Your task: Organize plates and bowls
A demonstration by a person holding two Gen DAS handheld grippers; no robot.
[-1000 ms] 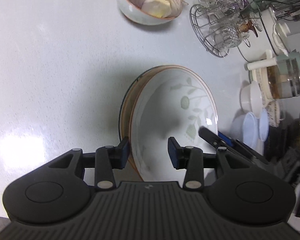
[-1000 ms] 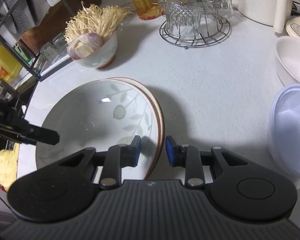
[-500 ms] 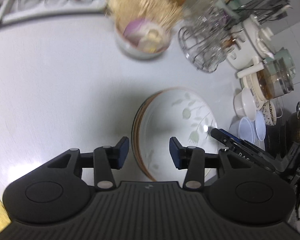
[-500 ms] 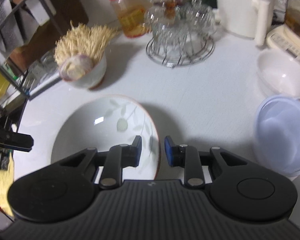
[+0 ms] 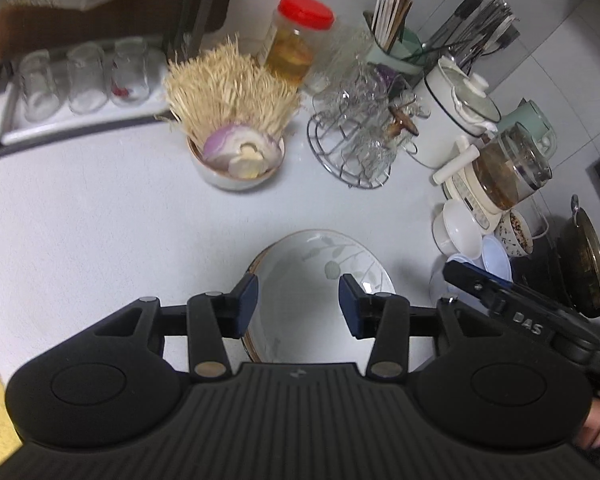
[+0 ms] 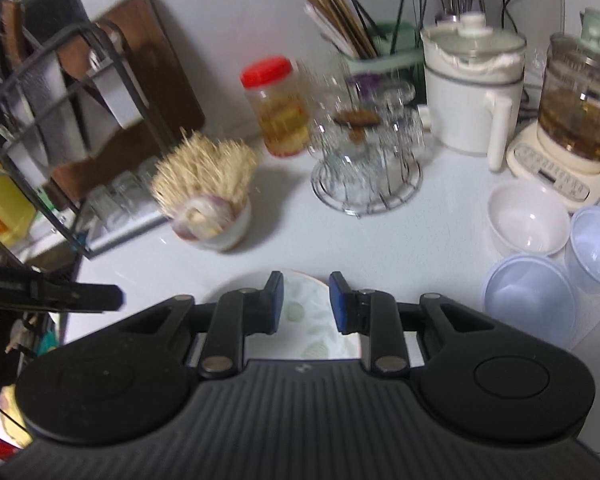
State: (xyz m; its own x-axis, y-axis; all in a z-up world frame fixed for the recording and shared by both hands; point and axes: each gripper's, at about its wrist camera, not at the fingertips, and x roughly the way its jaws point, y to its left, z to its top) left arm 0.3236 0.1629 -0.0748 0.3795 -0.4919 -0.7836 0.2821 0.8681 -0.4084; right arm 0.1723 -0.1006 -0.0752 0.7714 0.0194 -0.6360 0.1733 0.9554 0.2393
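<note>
The white counter [image 5: 80,232] holds many things. In the middle sits a stack of plates [image 5: 320,280] with a leaf pattern on the top one. Behind it stands a bowl [image 5: 236,168] with an onion and thin mushrooms. Next to that is a wire rack [image 5: 352,148] of glasses and a jar [image 5: 296,44] with a red lid. At the right are a white bowl [image 6: 528,224], two plastic tubs [image 6: 530,296], a white pot [image 6: 472,92] and a kettle [image 6: 576,120].

On the worktop [image 5: 80,220] your stacked plates [image 5: 320,280] lay nearest you, the onion bowl [image 5: 236,164] behind them, the jar [image 5: 296,40] further back, the glass rack [image 5: 352,152] to the bowl's right, and two tubs [image 6: 532,300] right of the plates
</note>
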